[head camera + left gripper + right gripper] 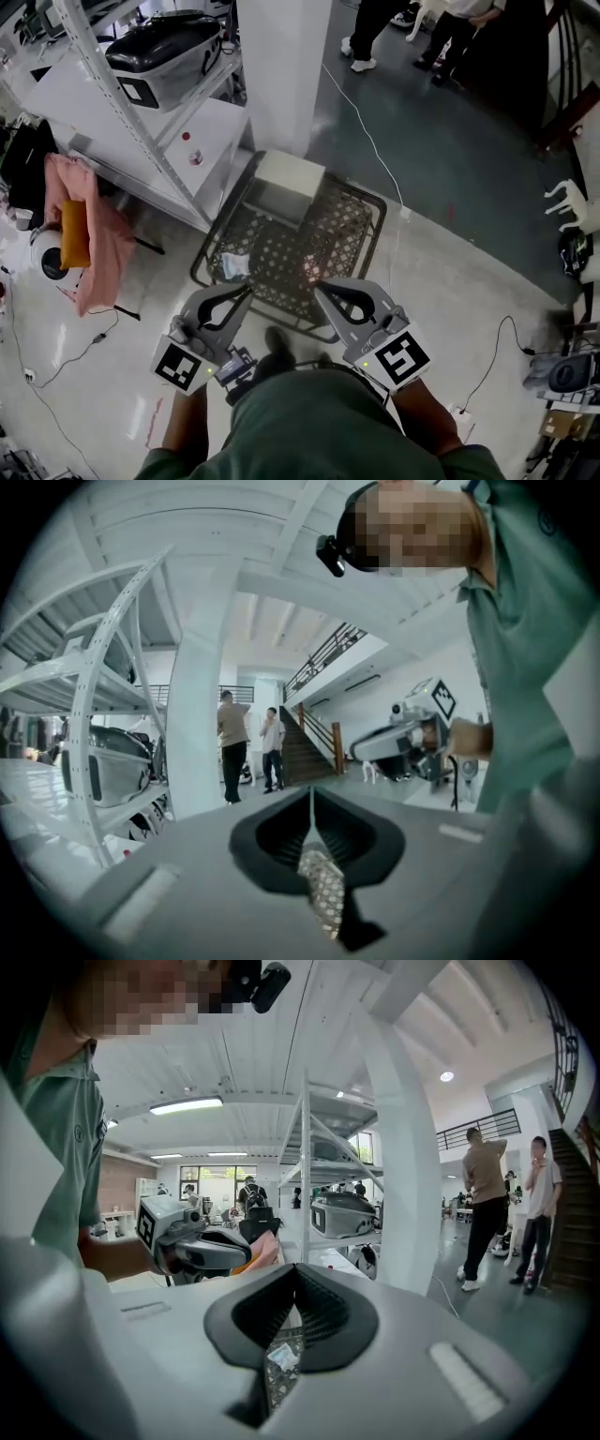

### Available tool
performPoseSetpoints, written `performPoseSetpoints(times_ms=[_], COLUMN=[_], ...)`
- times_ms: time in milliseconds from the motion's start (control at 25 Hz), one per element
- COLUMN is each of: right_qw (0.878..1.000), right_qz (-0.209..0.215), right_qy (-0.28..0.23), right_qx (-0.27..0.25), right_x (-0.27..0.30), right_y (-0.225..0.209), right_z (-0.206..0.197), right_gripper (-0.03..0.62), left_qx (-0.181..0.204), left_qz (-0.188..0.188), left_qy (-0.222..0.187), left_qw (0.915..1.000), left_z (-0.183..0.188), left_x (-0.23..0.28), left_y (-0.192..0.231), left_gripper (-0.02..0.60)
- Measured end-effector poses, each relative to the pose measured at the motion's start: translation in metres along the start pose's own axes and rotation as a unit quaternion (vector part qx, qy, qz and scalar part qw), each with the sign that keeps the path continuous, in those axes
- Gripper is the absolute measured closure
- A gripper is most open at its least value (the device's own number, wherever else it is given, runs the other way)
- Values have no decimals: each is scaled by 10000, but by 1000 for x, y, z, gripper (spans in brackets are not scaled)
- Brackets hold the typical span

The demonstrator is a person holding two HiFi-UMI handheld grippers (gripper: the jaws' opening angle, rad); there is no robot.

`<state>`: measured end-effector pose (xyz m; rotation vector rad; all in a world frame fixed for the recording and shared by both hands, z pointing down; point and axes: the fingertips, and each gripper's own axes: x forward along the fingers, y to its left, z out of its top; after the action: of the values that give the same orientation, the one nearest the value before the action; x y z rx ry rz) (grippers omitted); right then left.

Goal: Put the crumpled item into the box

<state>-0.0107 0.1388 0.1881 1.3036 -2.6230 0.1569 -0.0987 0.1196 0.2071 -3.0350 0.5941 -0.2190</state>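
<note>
My left gripper [246,291] and right gripper [321,289] hide parts of the wire basket's [361,211] near rim. The crumpled item [234,265] is too small to identify. My forearms [183,429] leave the bottom edge; two people [448,36] are cut off at the top.

A white square pillar [281,66] stands where a pale polished floor [450,281] meets a darker grey-green floor strip [459,131]. Left of the pillar is a white perforated metal shelving rack [89,103]. A brown-railed staircase [314,747] rises across the hall. A long ceiling strip light [186,1105] glows overhead.
</note>
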Motion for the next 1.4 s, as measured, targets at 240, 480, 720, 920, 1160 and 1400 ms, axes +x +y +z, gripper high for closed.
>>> performPoseSetpoints(times_ms=[240,480,720,920,1160,1400], right_qw=[9997,9997,9993,9971,9919,9815], right_qz=[-221,-66,360,756,1267,1905], right_qy=[37,205,51,59,81,130], right_qx=[-5,-71,-60,-57,-15,156], right_x=[28,38,49,49,43,49], right_y=[-5,-16,-34,-69,-118,-139], right_z=[12,3,8,2,-10,-30], right_gripper=[588,587,588,588,588,588], left_qx=[51,-25,-110,-75,-222,-317], left_qz=[-375,-141,302,685,1032,1536], left_qy=[-114,-128,54,149,385,498], left_qw=[9992,9998,9995,9975,9937,9864], left_z=[-4,-12,-14,-9,-13,-14], left_x=[11,13,19,48,100,125], left_y=[32,45,53,58,48,46], left_gripper=[568,569,569,569,569,569])
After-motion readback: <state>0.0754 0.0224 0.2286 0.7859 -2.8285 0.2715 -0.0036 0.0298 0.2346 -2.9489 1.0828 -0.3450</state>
